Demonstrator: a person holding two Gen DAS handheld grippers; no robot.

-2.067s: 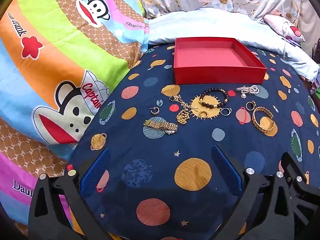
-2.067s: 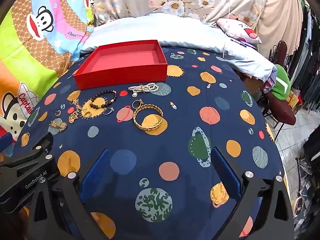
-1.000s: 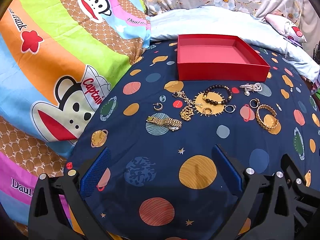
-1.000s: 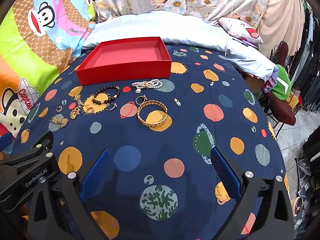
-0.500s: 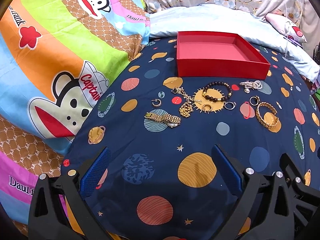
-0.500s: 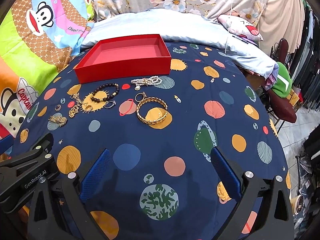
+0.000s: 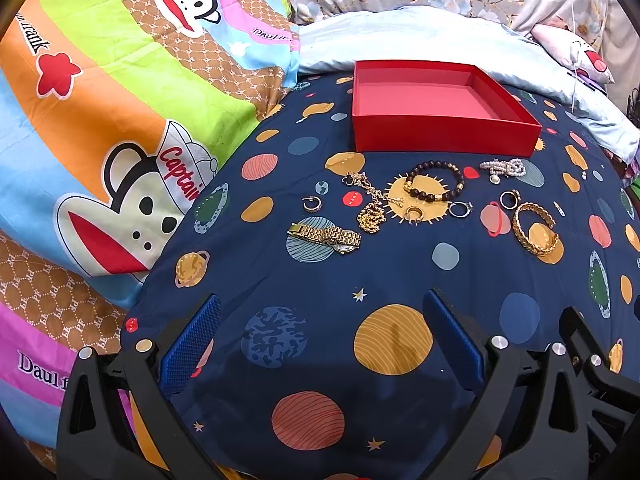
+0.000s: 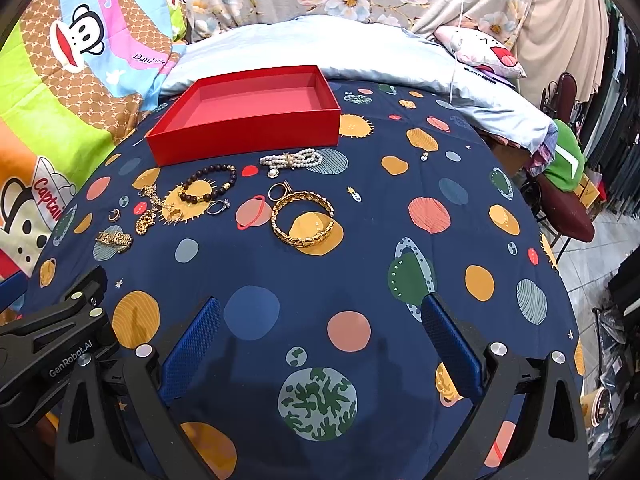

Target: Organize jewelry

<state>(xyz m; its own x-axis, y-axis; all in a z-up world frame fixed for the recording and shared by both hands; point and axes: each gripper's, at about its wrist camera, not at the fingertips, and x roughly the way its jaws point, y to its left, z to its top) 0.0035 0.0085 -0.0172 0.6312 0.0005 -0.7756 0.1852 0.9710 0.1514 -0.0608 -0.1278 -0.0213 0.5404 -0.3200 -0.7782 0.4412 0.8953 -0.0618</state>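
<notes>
Both my grippers hover low over the navy planet-print bedspread (image 7: 400,272), nothing held. My left gripper (image 7: 320,320) has its jaws spread wide, blue pads apart, only fabric between them. My right gripper (image 8: 318,320) likewise: jaws wide apart, empty.

The red box (image 7: 440,136) sits open toward the far side of the spread, inside bare. All the jewelry lies loose on the fabric in front of it, none in the box. In the left view, from left: small hoop earring (image 7: 311,203), gold watch (image 7: 326,236) nearest my left gripper, gold chain necklace (image 7: 370,208) bunched up, gold ring (image 7: 414,214), dark beaded bracelet (image 7: 434,181) just in front of the box, silver ring (image 7: 460,209), pearl bracelet (image 7: 503,169) close to the box's front wall, another ring (image 7: 509,199) just beside the gold chain-link bangle (image 7: 534,229).

Cartoon monkey quilt (image 7: 100,120) to the left, pale blue pillow (image 8: 320,48) behind the box.
</notes>
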